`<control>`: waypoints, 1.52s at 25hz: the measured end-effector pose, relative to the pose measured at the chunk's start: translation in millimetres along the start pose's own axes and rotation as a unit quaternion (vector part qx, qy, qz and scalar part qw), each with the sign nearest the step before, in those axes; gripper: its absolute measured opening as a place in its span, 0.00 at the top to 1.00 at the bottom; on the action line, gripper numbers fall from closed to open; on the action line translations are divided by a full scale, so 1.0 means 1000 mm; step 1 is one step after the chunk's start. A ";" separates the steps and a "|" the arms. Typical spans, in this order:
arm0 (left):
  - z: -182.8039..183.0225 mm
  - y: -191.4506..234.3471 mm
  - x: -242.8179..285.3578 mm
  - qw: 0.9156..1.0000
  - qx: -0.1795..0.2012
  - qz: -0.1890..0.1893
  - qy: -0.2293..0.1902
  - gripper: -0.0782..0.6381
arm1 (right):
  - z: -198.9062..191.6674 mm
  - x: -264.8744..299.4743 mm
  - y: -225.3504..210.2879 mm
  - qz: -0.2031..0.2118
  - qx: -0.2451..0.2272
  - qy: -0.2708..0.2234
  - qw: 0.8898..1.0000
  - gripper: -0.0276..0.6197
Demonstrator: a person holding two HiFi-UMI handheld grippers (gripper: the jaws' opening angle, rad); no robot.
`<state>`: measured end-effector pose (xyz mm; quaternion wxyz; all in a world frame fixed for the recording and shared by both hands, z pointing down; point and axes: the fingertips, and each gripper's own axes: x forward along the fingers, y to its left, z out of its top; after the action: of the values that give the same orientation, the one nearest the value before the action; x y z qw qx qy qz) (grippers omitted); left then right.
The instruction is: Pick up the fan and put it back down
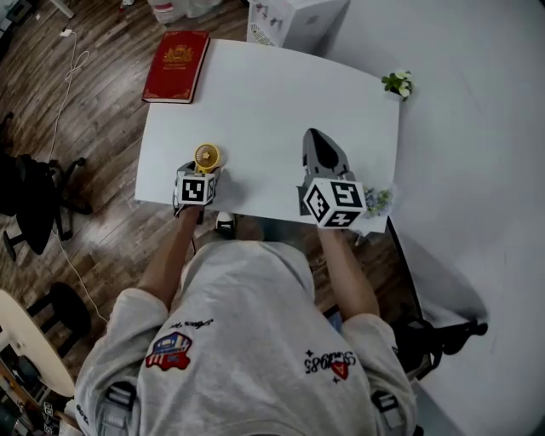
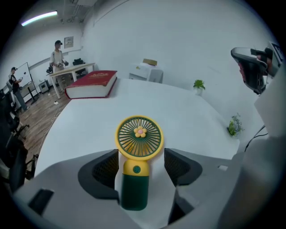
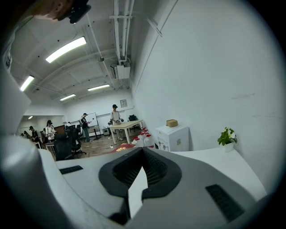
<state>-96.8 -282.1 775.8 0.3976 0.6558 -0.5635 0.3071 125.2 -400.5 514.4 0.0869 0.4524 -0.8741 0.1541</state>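
A small hand fan (image 1: pixel 207 157) with a yellow round head, a flower at its hub and a dark green handle stands upright near the front left edge of the white table (image 1: pixel 272 94). My left gripper (image 1: pixel 204 173) points steeply down at it. In the left gripper view the fan (image 2: pixel 139 147) stands between the jaws of that gripper (image 2: pixel 140 154), and a gap shows on each side of the handle. My right gripper (image 1: pixel 313 134) hovers over the table to the right of the fan, its jaws shut with nothing in them (image 3: pixel 143 150).
A red book (image 1: pixel 176 65) lies at the table's far left corner. A small potted plant (image 1: pixel 398 83) sits at the far right corner and another sprig (image 1: pixel 379 201) near the front right edge. A white cabinet (image 1: pixel 289 21) stands behind the table.
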 end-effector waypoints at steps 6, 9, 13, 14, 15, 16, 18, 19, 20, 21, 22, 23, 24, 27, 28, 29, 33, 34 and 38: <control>0.009 -0.003 0.007 0.998 0.046 0.035 -0.004 0.50 | 0.000 -0.012 -0.023 -0.015 0.004 0.000 1.000 0.97; 0.009 -0.006 0.005 0.998 0.051 0.035 -0.013 0.57 | 0.001 -0.017 -0.028 -0.018 0.005 -0.001 1.000 0.97; 0.008 -0.007 0.004 0.998 0.061 0.031 -0.015 0.59 | -0.001 -0.023 -0.028 -0.022 0.007 -0.003 1.000 0.97; 0.007 -0.008 0.004 0.998 0.063 0.029 -0.012 0.60 | -0.001 -0.025 -0.028 -0.022 0.008 -0.003 1.000 0.97; 0.006 -0.009 0.004 0.998 0.065 0.025 -0.010 0.63 | -0.001 -0.026 -0.027 -0.023 0.008 -0.004 1.000 0.97; 0.005 -0.010 0.004 0.998 0.067 0.021 -0.008 0.64 | -0.002 -0.028 -0.027 -0.024 0.009 -0.004 1.000 0.97; 0.005 -0.010 0.003 0.997 0.073 0.019 -0.008 0.64 | -0.001 -0.030 -0.026 -0.026 0.010 -0.006 1.000 0.97; 0.005 -0.009 0.003 0.997 0.076 0.019 -0.008 0.64 | -0.001 -0.032 -0.026 -0.026 0.010 -0.007 1.000 0.97; 0.005 -0.008 0.002 0.997 0.078 0.018 -0.008 0.64 | -0.001 -0.033 -0.025 -0.027 0.011 -0.008 1.000 0.97; 0.004 -0.007 0.001 0.997 0.077 0.016 -0.008 0.64 | -0.001 -0.034 -0.024 -0.028 0.011 -0.009 1.000 0.97; 0.003 -0.007 -0.001 0.997 0.074 0.014 -0.009 0.64 | 0.000 -0.035 -0.023 -0.029 0.010 -0.009 0.999 0.97; 0.000 -0.006 -0.002 0.998 0.069 0.010 -0.006 0.64 | 0.001 -0.037 -0.023 -0.030 0.010 -0.010 0.999 0.97; -0.004 -0.006 -0.002 0.998 0.062 0.006 -0.001 0.64 | 0.002 -0.038 -0.022 -0.031 0.010 -0.011 0.999 0.97; -0.005 -0.008 -0.008 0.999 0.050 -0.013 -0.010 0.64 | 0.002 -0.041 -0.019 -0.033 0.008 -0.014 0.999 0.97; -0.001 -0.009 -0.012 0.998 0.049 -0.021 -0.024 0.64 | 0.001 -0.042 -0.017 -0.033 0.008 -0.015 0.999 0.97; 0.004 -0.010 -0.015 0.998 0.048 -0.030 -0.038 0.64 | 0.001 -0.042 -0.015 -0.033 0.007 -0.016 0.999 0.97; 0.032 -0.009 -0.036 0.994 0.049 -0.044 -0.090 0.64 | 0.007 -0.043 -0.004 -0.029 0.002 -0.022 0.999 0.97; 0.041 -0.007 -0.043 0.992 0.049 -0.045 -0.103 0.64 | 0.008 -0.042 0.000 -0.028 0.001 -0.024 0.999 0.97; 0.081 -0.006 -0.078 0.984 0.067 -0.049 -0.160 0.64 | 0.015 -0.039 0.014 -0.023 -0.003 -0.032 0.999 0.97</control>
<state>-108.4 -313.2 668.5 0.2718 0.7487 -0.5650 0.2153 135.9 -367.9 485.7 0.0641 0.4772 -0.8661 0.1346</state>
